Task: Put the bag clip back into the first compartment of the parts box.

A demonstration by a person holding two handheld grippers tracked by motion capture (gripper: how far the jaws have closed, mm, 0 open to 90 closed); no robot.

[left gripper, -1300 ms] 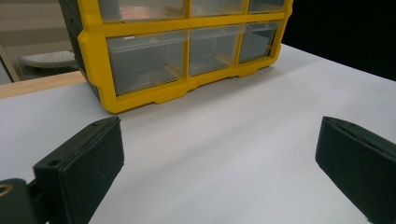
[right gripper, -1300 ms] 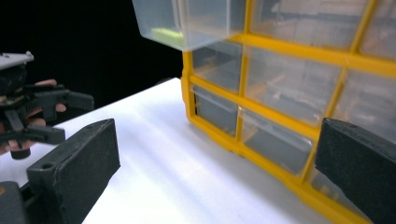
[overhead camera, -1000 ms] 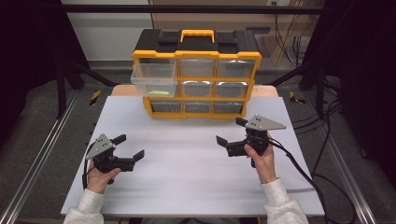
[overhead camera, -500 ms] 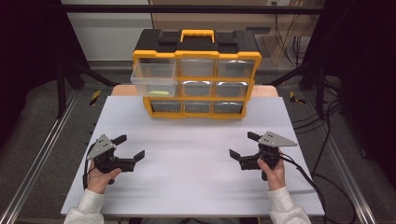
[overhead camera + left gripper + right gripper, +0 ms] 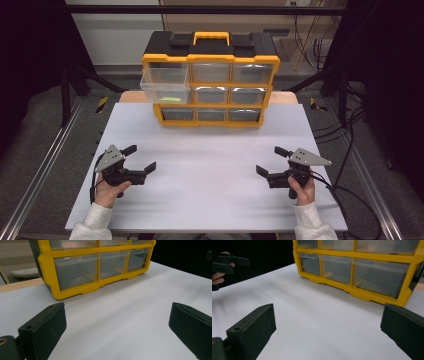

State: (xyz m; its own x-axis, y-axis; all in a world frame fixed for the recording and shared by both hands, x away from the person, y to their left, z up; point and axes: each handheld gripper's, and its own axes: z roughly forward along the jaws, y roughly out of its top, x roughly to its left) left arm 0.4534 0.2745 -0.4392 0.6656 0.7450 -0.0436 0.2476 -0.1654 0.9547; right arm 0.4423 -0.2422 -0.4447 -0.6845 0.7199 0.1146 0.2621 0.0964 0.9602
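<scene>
While the left gripper (image 5: 141, 158) rests spread and empty in the high view, the pulled-out drawer (image 5: 165, 85) lies ahead, nearer it than the right gripper (image 5: 268, 161), also spread. Left gripper view: organizer (image 5: 75, 270) ahead-left. Right gripper view: organizer ahead-right.

my left gripper (image 5: 139, 157) sits low at my near left, jaws spread wide and holding nothing, left hand (image 5: 111, 184) wrapped round the grip. my right gripper (image 5: 271, 160) mirrors it at the near right, jaws wide apart and bare, right hand (image 5: 300, 187) on the handle. both point inward and forward.
</scene>
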